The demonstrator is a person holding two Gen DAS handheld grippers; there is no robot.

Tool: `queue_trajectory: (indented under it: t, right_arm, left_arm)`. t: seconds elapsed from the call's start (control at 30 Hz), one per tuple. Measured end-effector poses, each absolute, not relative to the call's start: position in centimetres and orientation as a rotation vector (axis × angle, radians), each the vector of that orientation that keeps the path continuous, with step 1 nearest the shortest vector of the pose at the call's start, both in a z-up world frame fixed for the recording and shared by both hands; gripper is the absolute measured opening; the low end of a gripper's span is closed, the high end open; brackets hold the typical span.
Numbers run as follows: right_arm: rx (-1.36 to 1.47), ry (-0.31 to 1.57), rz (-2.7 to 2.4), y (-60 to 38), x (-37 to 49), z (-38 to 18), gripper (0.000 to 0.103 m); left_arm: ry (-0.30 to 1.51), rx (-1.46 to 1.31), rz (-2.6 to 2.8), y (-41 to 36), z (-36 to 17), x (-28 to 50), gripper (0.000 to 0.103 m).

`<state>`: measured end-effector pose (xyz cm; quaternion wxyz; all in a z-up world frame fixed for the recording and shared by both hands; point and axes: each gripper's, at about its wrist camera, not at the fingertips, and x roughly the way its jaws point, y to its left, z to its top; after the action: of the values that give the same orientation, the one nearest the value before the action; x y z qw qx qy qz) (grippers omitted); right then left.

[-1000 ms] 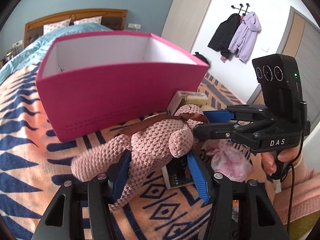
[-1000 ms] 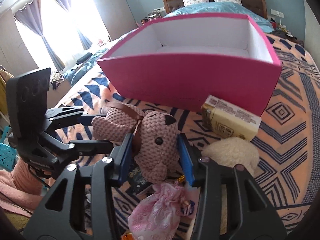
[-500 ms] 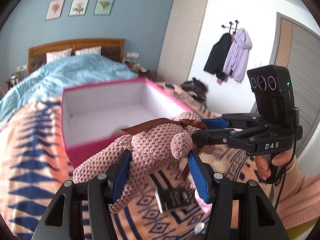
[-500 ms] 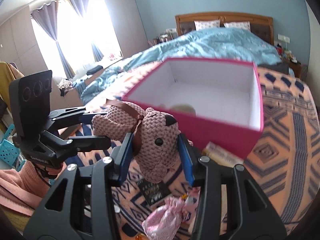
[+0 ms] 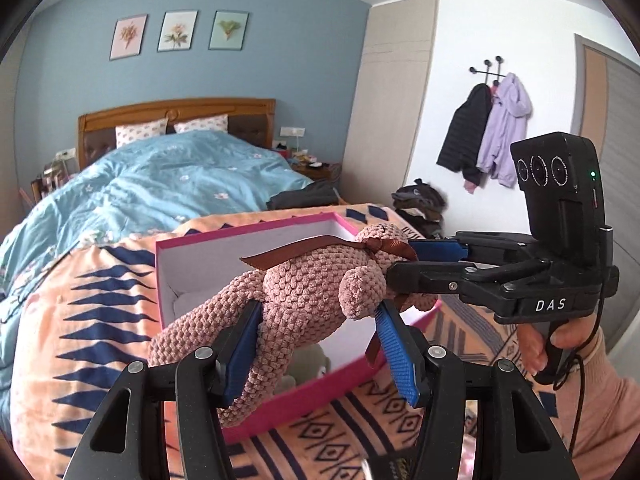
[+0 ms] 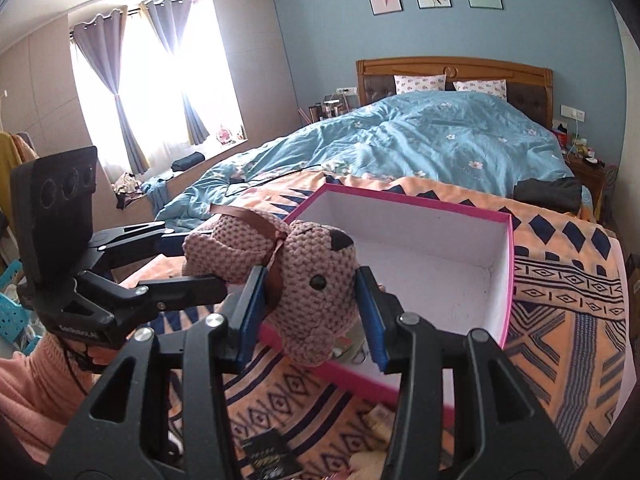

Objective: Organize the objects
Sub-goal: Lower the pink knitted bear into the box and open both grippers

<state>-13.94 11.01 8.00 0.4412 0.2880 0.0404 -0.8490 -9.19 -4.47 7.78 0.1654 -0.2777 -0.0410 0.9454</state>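
A pink crocheted bear with a brown ribbon is held in the air by both grippers. My left gripper is shut on its body; my right gripper is shut on its head. The right gripper also shows in the left wrist view, the left one in the right wrist view. The bear hangs over the near edge of an open pink box with a white inside, standing on the patterned blanket; the box also shows in the left wrist view. Something pale lies inside it, partly hidden.
An orange and navy patterned blanket covers the bed's foot; a blue duvet lies beyond. A dark booklet and other small items lie on the blanket in front of the box. Coats hang on the right wall.
Both grippers have lifted the bear from the blanket to well above the box's near side. The box now sits lower and farther in both views.
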Motion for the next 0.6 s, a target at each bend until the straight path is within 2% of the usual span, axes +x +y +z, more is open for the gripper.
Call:
queue_trajectory:
  t: [0.43,0.6]
  right_arm:
    - [0.924,0.1,-2.077,7.6,-21.3,3.1,0.047]
    - [0.993,0.106,-2.066,6.9,-23.0,1.4,0.048]
  left_arm:
    - [-0.239,-1.043,2.669,-6.8,2.7,-16.4,0.058]
    - [-0.229,-1.123,2.679,-6.6,1.2,-17.4,0.058]
